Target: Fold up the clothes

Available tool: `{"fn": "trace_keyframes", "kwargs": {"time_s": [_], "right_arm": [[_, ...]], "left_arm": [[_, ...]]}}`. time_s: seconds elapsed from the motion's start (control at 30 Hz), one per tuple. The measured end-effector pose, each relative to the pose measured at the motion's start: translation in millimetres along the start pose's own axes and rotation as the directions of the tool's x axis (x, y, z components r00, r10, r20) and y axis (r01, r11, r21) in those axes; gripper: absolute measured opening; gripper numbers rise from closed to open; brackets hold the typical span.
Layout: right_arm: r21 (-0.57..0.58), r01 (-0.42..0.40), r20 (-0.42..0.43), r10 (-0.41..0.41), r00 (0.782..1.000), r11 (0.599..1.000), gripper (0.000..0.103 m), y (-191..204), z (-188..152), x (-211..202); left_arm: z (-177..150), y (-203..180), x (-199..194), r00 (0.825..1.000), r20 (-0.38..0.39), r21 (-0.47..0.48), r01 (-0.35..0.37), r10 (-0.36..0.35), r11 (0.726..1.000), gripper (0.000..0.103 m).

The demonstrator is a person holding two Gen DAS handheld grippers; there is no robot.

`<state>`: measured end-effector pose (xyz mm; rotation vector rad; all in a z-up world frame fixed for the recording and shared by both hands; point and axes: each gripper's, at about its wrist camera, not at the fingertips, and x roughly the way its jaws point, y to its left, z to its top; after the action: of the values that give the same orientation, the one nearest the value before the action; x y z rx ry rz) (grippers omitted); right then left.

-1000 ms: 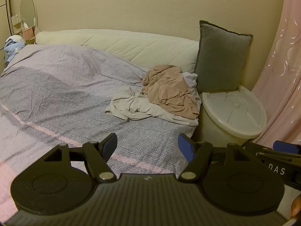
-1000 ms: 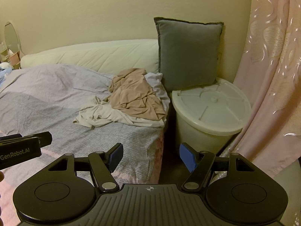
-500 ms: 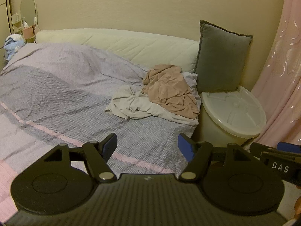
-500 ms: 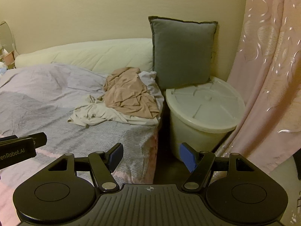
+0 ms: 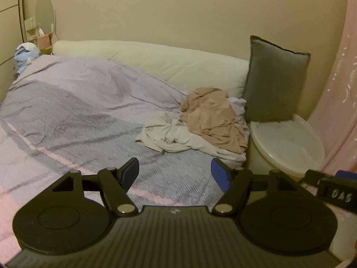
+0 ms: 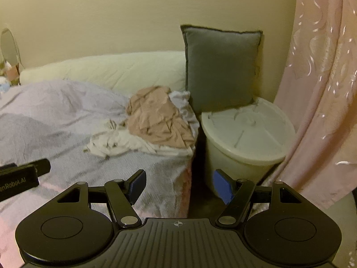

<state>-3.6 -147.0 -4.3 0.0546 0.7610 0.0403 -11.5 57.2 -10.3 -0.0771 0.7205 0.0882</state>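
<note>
Both claws, left gripper (image 5: pixel 174 174) and right gripper (image 6: pixel 179 185), hang spread apart, empty, facing 2 crumpled garments: tan cloth (image 5: pixel 212 120) atop white cloth (image 5: pixel 169 135).

Dim, warm yellowish indoor light fills both wrist views, tinting the wall (image 5: pixel 178 11) cream and flattening colours; its source lies outside the pictures. Shadows are soft, darkest in the gap (image 6: pixel 196 178) between the bed's edge and the white tub (image 6: pixel 245 138). Fisheye distortion bows the curtain (image 6: pixel 323 78) and blackens the corners. Both views are grainy and slightly soft, the bedspread (image 5: pixel 67 111) weave smeared. Faint sheen marks the black gripper housing (image 6: pixel 178 245).
</note>
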Motion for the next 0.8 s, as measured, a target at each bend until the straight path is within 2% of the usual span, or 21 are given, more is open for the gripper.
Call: {"fn": "trace_keyframes", "kwargs": {"time_s": [0.1, 0.2, 0.23, 0.4, 0.7, 0.77, 0.8], "right_arm": [[0.041, -0.029, 0.064, 0.026, 0.998, 0.999, 0.071, -6.0, 3.9, 3.2], [0.062, -0.062, 0.073, 0.057, 0.996, 0.996, 0.086, -13.2, 8.2, 14.5], [0.066, -0.068, 0.06, 0.064, 0.996, 0.995, 0.087, -15.9, 8.5, 20.2], [0.084, -0.087, -0.014, 0.089, 0.996, 0.993, 0.087, -28.8, 8.7, 50.1], [0.115, -0.118, -0.102, 0.13, 0.986, 0.986, 0.087, -57.1, 30.3, 137.3], [0.114, -0.12, -0.116, 0.133, 0.984, 0.986, 0.084, -63.0, 36.6, 161.4], [0.112, -0.12, -0.126, 0.134, 0.983, 0.986, 0.079, -64.4, 40.0, 174.3]], "left_arm": [[1.7, 1.2, 9.0, 1.0, -0.016, -0.009, 0.006, -0.006, 1.0, 0.068], [2.1, -0.2, 21.1, 0.999, -0.046, -0.021, 0.022, -0.023, 1.0, 0.068], [2.2, -1.9, 25.6, 0.998, -0.055, -0.019, 0.028, -0.029, 0.999, 0.068], [7.2, -17.6, 54.8, 0.994, -0.104, 0.052, 0.051, -0.045, 0.997, 0.068], [36.1, -37.7, 141.1, 0.984, -0.175, 0.032, 0.051, -0.045, 0.998, 0.068], [45.0, -44.2, 167.9, 0.98, -0.195, 0.036, 0.056, -0.048, 0.998, 0.067], [49.1, -47.9, 181.9, 0.977, -0.205, 0.04, 0.06, -0.05, 0.997, 0.066]]}}
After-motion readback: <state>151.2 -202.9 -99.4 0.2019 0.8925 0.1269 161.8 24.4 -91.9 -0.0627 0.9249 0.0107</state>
